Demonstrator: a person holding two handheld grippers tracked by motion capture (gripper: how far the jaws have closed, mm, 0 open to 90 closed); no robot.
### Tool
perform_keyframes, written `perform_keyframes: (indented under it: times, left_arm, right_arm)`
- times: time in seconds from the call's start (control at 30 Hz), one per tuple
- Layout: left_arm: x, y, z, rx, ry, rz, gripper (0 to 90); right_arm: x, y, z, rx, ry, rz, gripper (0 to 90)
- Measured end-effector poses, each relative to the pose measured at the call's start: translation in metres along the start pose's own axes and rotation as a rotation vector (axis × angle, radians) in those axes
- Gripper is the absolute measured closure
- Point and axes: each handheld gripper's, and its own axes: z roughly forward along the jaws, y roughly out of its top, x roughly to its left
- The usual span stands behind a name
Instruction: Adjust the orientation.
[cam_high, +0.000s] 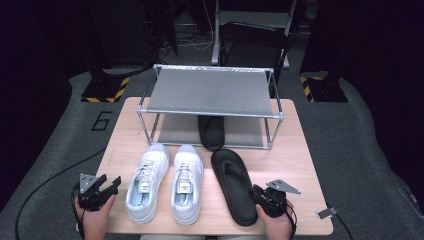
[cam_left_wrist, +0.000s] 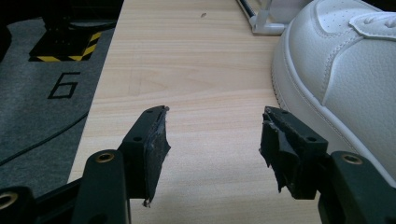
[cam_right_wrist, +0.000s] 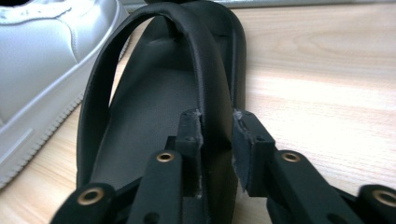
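Right gripper: jaws narrow, clamped on the strap of the black flip-flop, whose long axis points toward the shoe rack. Left gripper: jaws wide, empty, beside the white sneakers.

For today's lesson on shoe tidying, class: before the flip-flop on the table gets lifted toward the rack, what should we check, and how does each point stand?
1. Right gripper closed on the strap of the flip-flop: ok, jaws press both sides.
2. Grip firm enough for lifting: cannot tell.
3. Left gripper free: ok, jaws open over bare table.
4. Lower shelf of the rack has room beside the other flip-flop: ok.
5. White sneakers out of the way: ok, they stand apart on the left.
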Motion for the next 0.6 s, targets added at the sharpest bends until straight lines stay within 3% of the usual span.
perform_keyframes:
  times: [0.37, 0.6]
  left_arm:
    - [0.0005, -0.0002, -0.0001, -0.01, 0.003, -0.003, 40.4]
    - [-0.0001, 0.0001, -0.0008, -0.002, 0.001, 0.001, 40.4]
  right_arm:
    - [0.0093, -0.0052, -0.0085, 0.013, -0.033, 0.003, 77.0]
    - [0.0021, -0.0075, -0.0012, 0.029, 0.009, 0.07, 61.8]
